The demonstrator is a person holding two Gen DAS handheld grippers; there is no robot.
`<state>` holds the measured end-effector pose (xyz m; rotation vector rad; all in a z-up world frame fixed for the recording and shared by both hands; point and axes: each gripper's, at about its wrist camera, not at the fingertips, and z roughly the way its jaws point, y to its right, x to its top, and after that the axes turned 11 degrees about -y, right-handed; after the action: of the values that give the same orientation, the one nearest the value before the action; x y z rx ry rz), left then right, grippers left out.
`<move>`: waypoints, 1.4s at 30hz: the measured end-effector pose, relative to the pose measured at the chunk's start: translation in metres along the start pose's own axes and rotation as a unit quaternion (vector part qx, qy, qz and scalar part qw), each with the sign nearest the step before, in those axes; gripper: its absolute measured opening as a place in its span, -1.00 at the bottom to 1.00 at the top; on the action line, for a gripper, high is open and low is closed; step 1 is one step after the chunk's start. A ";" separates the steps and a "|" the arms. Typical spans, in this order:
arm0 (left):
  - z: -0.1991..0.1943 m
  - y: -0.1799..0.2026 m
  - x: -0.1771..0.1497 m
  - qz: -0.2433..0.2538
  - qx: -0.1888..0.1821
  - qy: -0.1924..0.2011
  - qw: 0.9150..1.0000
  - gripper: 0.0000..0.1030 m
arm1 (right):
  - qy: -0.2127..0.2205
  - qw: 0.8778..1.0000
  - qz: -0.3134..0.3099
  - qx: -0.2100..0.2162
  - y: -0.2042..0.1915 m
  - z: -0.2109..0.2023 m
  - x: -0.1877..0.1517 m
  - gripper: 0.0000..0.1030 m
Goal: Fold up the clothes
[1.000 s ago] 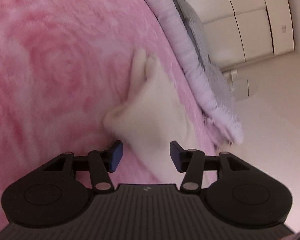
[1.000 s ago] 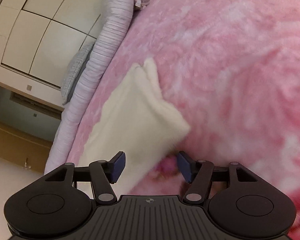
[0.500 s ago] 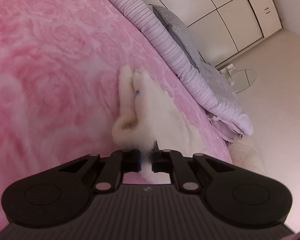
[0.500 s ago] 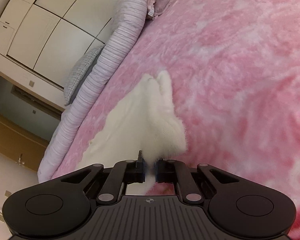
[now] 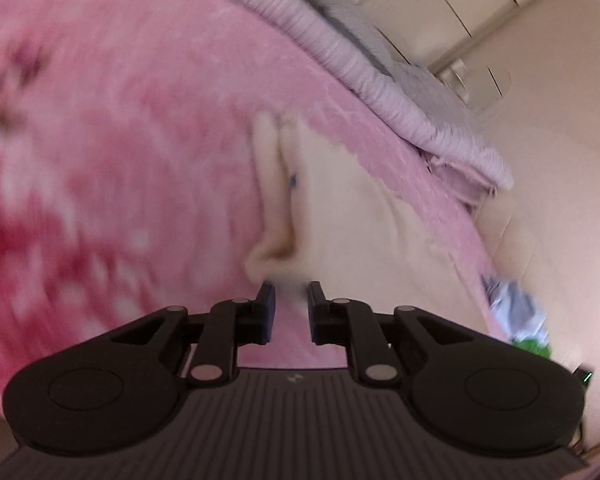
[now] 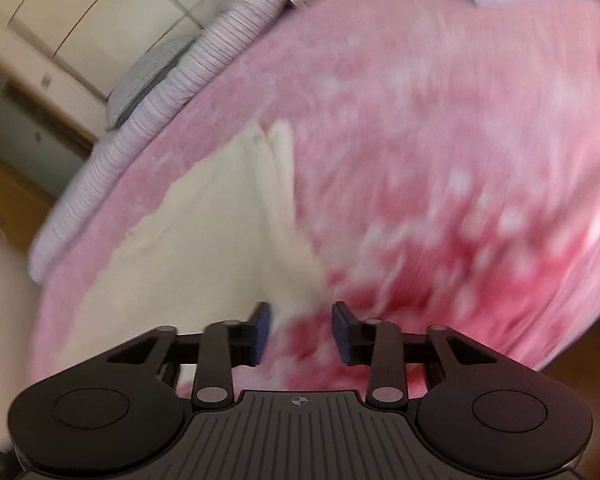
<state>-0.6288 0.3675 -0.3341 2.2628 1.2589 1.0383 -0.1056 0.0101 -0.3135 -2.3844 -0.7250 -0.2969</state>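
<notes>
Here, pink fleece bedspread (image 5: 120, 140), cream garment (image 6: 204, 224) on it, pale wardrobe doors (image 6: 84, 12) behind, left gripper (image 5: 291, 307) and right gripper (image 6: 300, 330) spread, empty.

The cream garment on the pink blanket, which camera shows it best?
The right wrist view: the cream garment spreads wide there, its far edge and centre crease visible. The left wrist view shows the cream garment too, with a rolled fold and a small blue mark, but blurrier against the pink blanket.

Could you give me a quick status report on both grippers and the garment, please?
Left hand-held gripper open, right hand-held gripper open. Cream garment lying on pink blanket, one edge doubled over. Nothing in the way.
</notes>
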 end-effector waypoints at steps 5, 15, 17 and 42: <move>0.005 0.019 0.054 0.045 0.009 0.038 0.998 -0.52 | 0.053 0.997 -0.053 -0.003 -0.010 0.000 0.041 -0.27; 0.111 0.007 0.157 0.014 0.002 -0.025 1.000 -0.33 | 0.016 0.993 -0.100 0.056 -0.029 0.102 0.137 -0.27; 0.130 -0.001 0.167 -0.001 0.007 -0.033 0.999 -0.27 | 0.004 0.993 -0.105 0.058 -0.029 0.118 0.145 -0.27; 0.156 0.004 0.182 0.067 0.086 0.020 0.994 -0.70 | 0.023 0.982 -0.180 -0.046 -0.045 0.147 0.158 -0.29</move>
<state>-0.4496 0.5254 -0.3583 2.4985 1.2726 1.0615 0.0044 0.1983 -0.3466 -2.3120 -1.1448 -0.5433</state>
